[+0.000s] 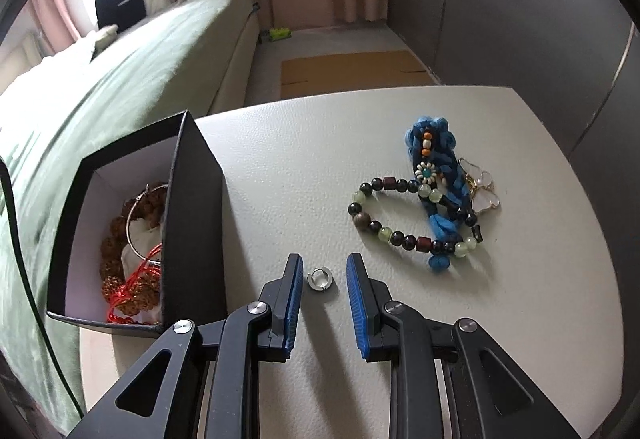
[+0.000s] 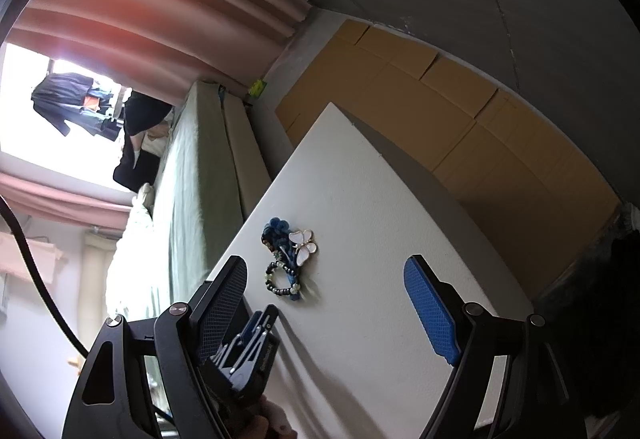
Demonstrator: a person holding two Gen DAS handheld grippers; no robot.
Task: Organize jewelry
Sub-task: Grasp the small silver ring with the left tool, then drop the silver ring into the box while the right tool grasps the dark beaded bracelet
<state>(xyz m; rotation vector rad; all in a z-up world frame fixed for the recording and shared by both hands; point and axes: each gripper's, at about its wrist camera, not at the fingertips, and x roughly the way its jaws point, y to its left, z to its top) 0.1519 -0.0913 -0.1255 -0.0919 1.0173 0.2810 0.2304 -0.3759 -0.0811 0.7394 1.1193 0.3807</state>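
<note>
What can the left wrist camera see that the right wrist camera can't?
Only the left wrist view shows the small silver ring lying between the open fingers of the left gripper, and the black box with orange beads and a red cord inside.

Only the right wrist view shows the right gripper, open and empty above the table.

Both show the white table, the beaded bracelet, the blue yarn piece, the white butterfly charm, the green bed and pink curtains.

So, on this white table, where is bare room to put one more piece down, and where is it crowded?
Bare: the strip between the black box and the beaded bracelet, beyond the silver ring, and the near right part of the table. Crowded: the far right, where bracelet, blue braided cord and butterfly charm overlap.
</note>
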